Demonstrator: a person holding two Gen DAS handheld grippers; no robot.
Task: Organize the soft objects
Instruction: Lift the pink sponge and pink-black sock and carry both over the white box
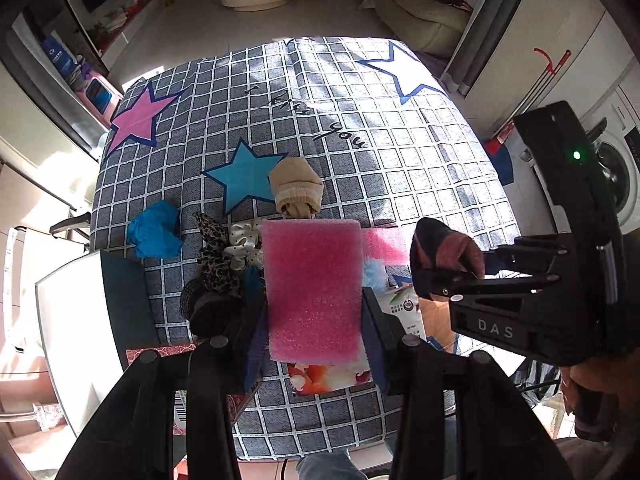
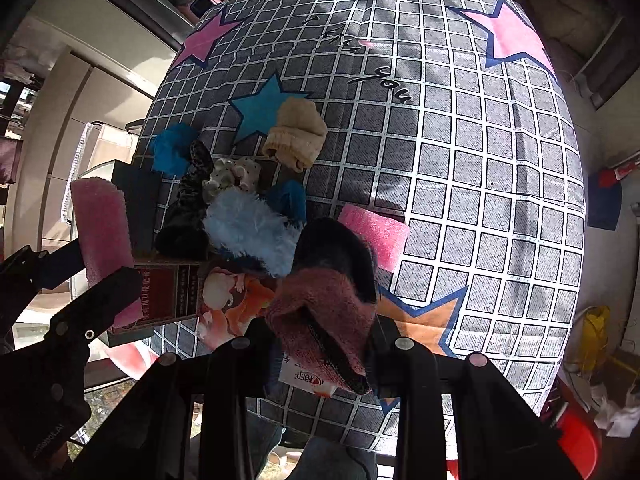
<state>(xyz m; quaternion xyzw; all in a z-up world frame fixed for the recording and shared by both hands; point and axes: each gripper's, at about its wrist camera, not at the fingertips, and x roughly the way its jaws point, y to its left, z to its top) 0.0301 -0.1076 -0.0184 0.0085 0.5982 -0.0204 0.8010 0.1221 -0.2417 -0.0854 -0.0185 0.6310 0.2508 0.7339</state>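
Note:
My left gripper is shut on a pink foam block and holds it above the table; the block also shows in the right wrist view. My right gripper is shut on a dark red and black fuzzy sock, also seen from the left wrist. On the checked star cloth lie a second pink foam piece, a light blue fluffy item, a beige sock, a blue cloth, a leopard scrunchie and a white dotted scrunchie.
A printed box and a cartoon-printed bag lie at the table's near edge. A glass side table stands left. A washing machine is at right, a sofa beyond the table.

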